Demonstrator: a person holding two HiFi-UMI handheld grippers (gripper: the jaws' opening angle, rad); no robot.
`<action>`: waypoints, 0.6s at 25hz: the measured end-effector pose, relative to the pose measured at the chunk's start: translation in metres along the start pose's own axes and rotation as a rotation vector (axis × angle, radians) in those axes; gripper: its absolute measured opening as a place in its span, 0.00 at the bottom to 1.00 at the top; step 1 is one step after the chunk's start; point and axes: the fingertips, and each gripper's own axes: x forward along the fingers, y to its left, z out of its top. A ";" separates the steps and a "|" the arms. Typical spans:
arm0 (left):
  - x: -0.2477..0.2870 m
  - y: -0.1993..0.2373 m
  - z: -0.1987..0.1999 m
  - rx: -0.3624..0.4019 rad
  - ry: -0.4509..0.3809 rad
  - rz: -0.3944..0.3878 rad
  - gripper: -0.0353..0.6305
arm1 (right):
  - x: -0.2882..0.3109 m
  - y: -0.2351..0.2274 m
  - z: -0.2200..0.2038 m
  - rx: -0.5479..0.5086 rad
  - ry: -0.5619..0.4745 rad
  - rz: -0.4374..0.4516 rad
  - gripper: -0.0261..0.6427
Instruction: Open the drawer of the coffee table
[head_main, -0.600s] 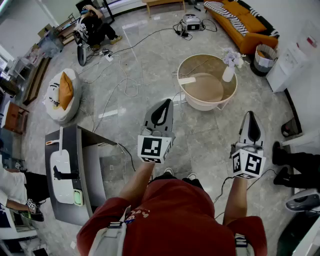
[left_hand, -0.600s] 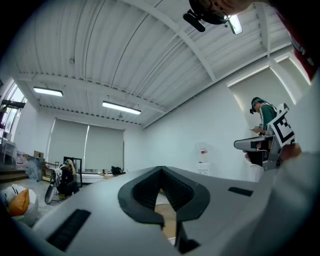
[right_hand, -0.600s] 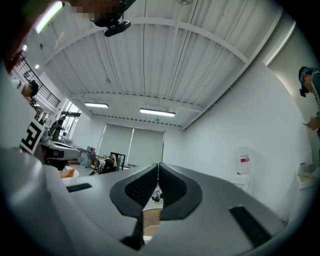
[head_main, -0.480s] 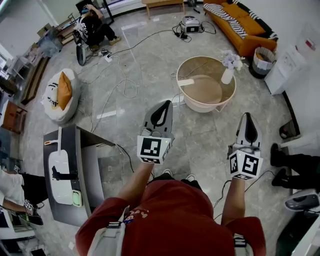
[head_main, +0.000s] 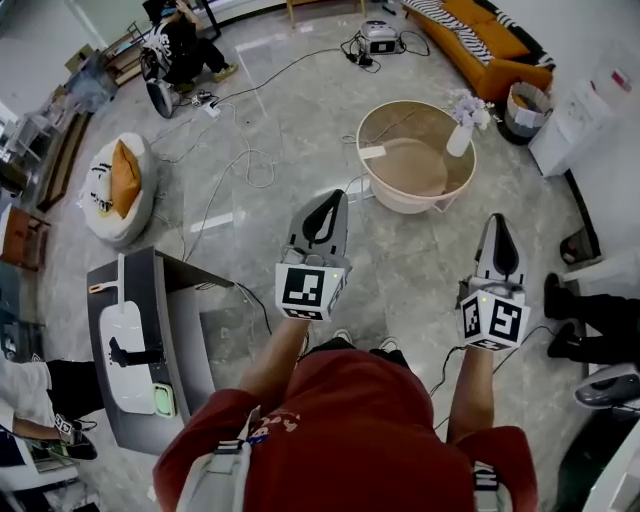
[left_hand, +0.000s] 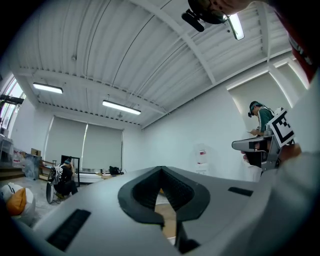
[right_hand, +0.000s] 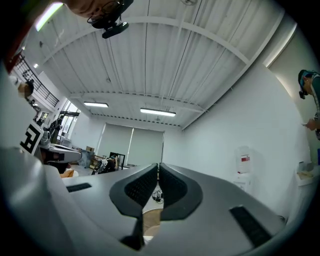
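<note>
The round beige coffee table (head_main: 372, 195) stands on the grey floor ahead of me, with a white vase of flowers (head_main: 460, 136) at its right rim and a small white piece (head_main: 372, 152) at its left rim. I cannot make out its drawer from here. My left gripper (head_main: 335, 196) is held out level, short of the table's near edge, shut and empty. My right gripper (head_main: 497, 218) hangs to the right of the table, also shut with nothing in it. In the gripper views the closed jaws of the left gripper (left_hand: 160, 168) and the right gripper (right_hand: 158, 164) fill the lower half, with tan table showing below.
A dark stand (head_main: 170, 340) with a white device sits at my left. A white beanbag with an orange cushion (head_main: 118, 185) lies further left. Cables (head_main: 250, 170) trail across the floor. An orange sofa (head_main: 480, 40) and a bin (head_main: 525, 105) stand beyond; a person's feet (head_main: 590, 315) are at right.
The head view has shifted a little, so the table sits slightly higher in the picture. Both grippers remain shut and held out in front much as before.
</note>
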 end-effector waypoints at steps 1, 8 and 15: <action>-0.002 0.005 -0.002 -0.001 0.001 0.000 0.07 | 0.001 0.005 -0.001 0.003 0.003 -0.002 0.08; -0.011 0.041 -0.019 -0.021 0.016 -0.013 0.07 | 0.008 0.042 -0.019 0.020 0.055 -0.014 0.08; -0.005 0.059 -0.039 -0.047 0.047 -0.034 0.07 | 0.020 0.066 -0.034 0.011 0.091 -0.011 0.08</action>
